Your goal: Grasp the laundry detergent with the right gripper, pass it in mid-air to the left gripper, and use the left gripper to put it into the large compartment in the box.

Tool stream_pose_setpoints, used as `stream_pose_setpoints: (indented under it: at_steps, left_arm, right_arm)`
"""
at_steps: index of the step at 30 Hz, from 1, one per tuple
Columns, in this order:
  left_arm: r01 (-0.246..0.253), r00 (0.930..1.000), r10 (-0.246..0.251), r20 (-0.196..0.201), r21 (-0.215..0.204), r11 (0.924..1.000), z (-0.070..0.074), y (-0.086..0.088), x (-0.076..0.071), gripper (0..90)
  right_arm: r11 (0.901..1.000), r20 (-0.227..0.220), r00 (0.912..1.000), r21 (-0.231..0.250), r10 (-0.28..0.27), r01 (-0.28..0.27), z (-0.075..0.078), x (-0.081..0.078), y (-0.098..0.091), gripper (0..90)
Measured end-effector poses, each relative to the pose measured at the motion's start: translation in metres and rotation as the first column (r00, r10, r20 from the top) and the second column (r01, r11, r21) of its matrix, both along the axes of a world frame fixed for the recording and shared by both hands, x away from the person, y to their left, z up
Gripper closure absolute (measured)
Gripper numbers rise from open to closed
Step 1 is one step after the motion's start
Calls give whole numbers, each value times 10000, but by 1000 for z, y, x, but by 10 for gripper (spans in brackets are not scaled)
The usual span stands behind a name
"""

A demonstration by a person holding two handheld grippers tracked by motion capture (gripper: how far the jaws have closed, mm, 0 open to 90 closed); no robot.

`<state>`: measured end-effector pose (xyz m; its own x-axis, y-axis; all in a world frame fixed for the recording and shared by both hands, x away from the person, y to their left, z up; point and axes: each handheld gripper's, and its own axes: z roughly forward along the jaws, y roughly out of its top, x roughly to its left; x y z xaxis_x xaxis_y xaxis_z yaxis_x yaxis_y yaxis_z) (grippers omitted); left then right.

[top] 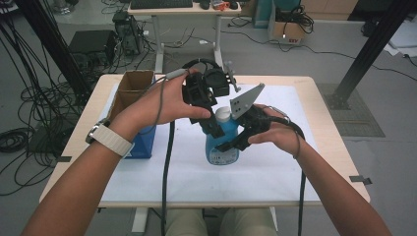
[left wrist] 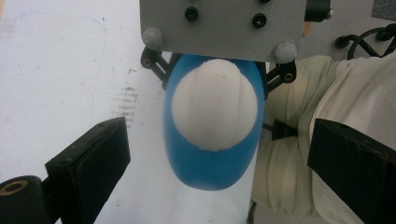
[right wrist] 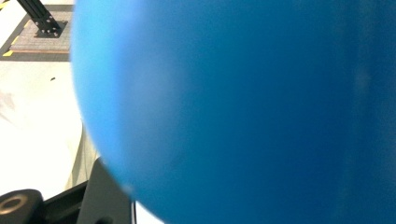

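We think this is the cap step: the blue bottle point(top: 222, 142) stands upright in the middle of the white mat point(top: 275, 177), and both tools are on it. Our right gripper point(top: 231, 142) presses against the bottle's side, holding it steady, we guess; its picture is too close and blurry to be sure the jaws pinch it. Our left gripper point(left wrist: 219, 154) hangs right over the white cap point(left wrist: 214, 105) with its jaws spread wide, one on each side, not touching. Next it must come down and close on the cap. The bottle is smooth, round and bright blue.
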<state>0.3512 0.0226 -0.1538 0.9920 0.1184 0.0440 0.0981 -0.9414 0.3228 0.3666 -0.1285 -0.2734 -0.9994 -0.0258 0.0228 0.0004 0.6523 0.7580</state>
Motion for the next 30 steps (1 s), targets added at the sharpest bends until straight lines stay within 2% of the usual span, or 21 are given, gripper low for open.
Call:
stream_pose_setpoints:
  at_steps: [17,18,19,23,24,25,27,30]
  left_arm:
    - [108,9999,-107,-81,116,9999,-8,-8,3,56]
    - [-250,9995,247,-195,-167,9995,-12,-10,1,60]
    - [-250,9995,247,-195,-167,9995,-12,-10,1,61]
    - [-85,9997,85,-214,-11,10000,-15,-11,3,70]
    - [-184,9994,181,-282,-102,9998,-16,-12,3,73]
    - [-43,9997,44,-235,23,10000,-17,-13,5,75]
    - [-174,9994,170,-305,-129,9998,-18,-13,4,79]
    - [168,9994,-164,-298,114,9998,-18,-14,7,83]
  right_arm:
    - [10000,-21,10000,-5,19,-19,2,-2,-1,434]
    - [10000,36,10000,43,10,-10,2,-2,-2,434]
    - [10000,36,10000,43,10,-10,2,-2,-2,434]
    - [10000,12,10000,-5,-35,35,4,-3,-2,434]
    - [10000,-27,10000,1,-57,57,4,-4,-2,434]
    - [10000,-11,10000,39,-53,53,4,-4,-2,434]
    - [10000,-16,10000,42,-51,51,4,-4,-2,434]
    - [10000,7,10000,10,1,-1,4,-4,-2,434]
